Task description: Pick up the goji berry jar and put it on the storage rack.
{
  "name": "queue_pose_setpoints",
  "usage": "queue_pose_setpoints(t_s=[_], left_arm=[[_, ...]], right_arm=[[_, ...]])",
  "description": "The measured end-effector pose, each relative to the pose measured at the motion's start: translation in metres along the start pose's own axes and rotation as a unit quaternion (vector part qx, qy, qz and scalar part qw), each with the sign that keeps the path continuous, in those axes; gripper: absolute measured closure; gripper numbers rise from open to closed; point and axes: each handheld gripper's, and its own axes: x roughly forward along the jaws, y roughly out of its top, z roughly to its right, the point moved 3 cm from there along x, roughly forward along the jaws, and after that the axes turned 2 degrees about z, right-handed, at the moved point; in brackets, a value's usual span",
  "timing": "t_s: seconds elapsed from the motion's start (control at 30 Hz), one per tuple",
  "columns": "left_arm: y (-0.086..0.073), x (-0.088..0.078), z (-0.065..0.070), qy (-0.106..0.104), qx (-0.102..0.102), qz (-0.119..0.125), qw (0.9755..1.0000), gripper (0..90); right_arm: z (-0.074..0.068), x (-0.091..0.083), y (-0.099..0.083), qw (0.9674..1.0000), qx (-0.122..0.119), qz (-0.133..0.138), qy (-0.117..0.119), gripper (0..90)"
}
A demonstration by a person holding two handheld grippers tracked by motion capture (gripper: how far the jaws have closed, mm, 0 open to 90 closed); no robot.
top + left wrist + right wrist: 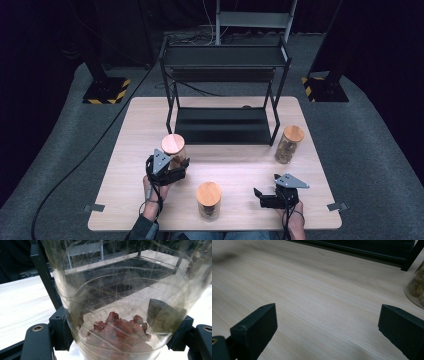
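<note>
The glass jar (pixel 174 151) with the wooden lid sits left of the middle of the table (pixel 130 150), just in front of the black shelf rack's (pixel 222 90) left legs, and the left gripper (pixel 172 172) has its jaws clamped on it from the near side. In the left gripper view the jar (pixel 120 302) is right up against the camera, clear glass with reddish dried bits at the bottom, black jaws pressing on both sides of it. No label or writing on it that I can read. The right gripper (pixel 260 196) hangs near the table's front right corner, jaws wide apart with nothing between them, just bare wood showing in the right gripper view. A second wooden-lidded jar (pixel 208 200) stands by the front edge between the two grippers, and a third jar (pixel 288 144) with brownish stuff stands toward the right edge, beside the rack's right leg.
</note>
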Motion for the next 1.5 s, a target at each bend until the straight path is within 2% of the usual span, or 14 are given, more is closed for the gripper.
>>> queue_pose_setpoints(t_s=[0.47,0.93,1.13,1.5], left_arm=[[0.001,0.006,0.001,-0.003,-0.001,0.001,1.0000,25.0],[0.004,0.015,0.002,-0.009,0.010,-0.004,0.9999,25.0],[0.006,0.020,0.001,-0.011,0.005,-0.003,0.9999,25.0],[0.010,0.027,0.002,-0.014,0.008,-0.004,0.9999,25.0]], right_arm=[[0.000,0.000,0.000,1.0000,-0.003,-0.001,0.000,1.6],[0.000,0.000,0.000,1.0000,0.000,-0.001,0.003,1.6],[0.000,0.000,0.000,1.0000,0.002,-0.002,0.004,1.6],[0.001,0.000,0.000,1.0000,0.007,0.000,0.004,1.7]])
